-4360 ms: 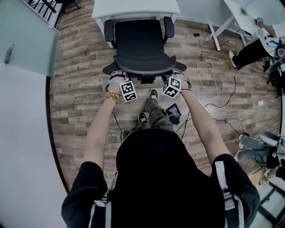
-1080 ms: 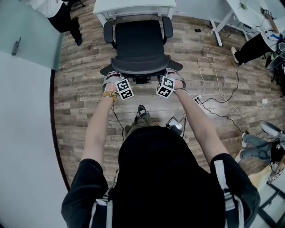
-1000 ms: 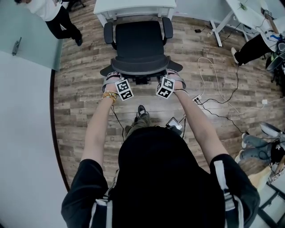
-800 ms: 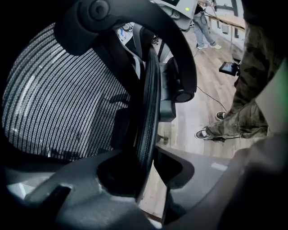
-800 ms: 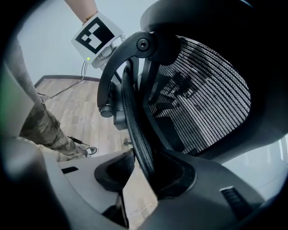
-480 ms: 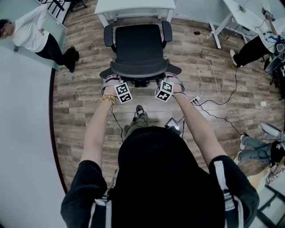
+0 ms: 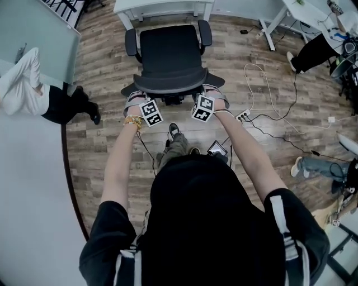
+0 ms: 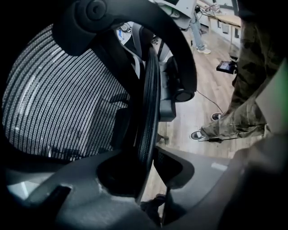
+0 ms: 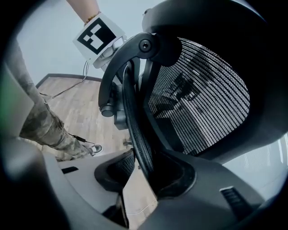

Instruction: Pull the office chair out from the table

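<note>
Arms stretched forward and down; left gripper and right gripper each clamped the backrest rim of the black mesh office chair.

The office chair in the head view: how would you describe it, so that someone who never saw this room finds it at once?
Start at the white table at the top of the wood-plank floor. Just before it stands the black mesh-backed office chair with two armrests. Only its backrest rim is clamped by the left gripper and right gripper.
</note>
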### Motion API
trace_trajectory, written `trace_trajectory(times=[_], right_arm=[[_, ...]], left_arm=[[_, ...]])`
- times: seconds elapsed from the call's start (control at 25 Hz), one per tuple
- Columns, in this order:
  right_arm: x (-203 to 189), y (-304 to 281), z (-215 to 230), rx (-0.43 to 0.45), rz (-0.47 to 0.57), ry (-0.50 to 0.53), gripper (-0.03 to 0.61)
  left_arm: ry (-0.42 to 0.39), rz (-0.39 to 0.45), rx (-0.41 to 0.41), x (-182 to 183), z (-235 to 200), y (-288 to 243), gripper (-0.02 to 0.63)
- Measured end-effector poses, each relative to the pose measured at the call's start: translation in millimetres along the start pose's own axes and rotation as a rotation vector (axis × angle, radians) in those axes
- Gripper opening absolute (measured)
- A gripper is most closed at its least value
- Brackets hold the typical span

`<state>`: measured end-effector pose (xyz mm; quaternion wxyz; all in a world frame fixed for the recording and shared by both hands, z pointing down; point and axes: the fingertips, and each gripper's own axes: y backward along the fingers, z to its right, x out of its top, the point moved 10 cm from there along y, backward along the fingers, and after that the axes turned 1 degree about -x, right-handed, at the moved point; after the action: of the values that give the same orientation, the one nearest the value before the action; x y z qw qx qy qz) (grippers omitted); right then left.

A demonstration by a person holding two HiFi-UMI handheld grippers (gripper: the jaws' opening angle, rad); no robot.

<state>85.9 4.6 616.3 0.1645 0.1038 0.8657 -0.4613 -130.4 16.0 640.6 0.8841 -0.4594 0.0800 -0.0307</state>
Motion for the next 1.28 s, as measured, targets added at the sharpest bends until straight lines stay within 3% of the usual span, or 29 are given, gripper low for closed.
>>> trace_trajectory(times=[1.28], right_arm=[[-17.8, 58.0, -79.0, -0.058, 0.054, 0.049, 0.133]], left_arm=[[0.000, -0.012, 0.008, 6.5, 82.2, 53.8, 0.137]])
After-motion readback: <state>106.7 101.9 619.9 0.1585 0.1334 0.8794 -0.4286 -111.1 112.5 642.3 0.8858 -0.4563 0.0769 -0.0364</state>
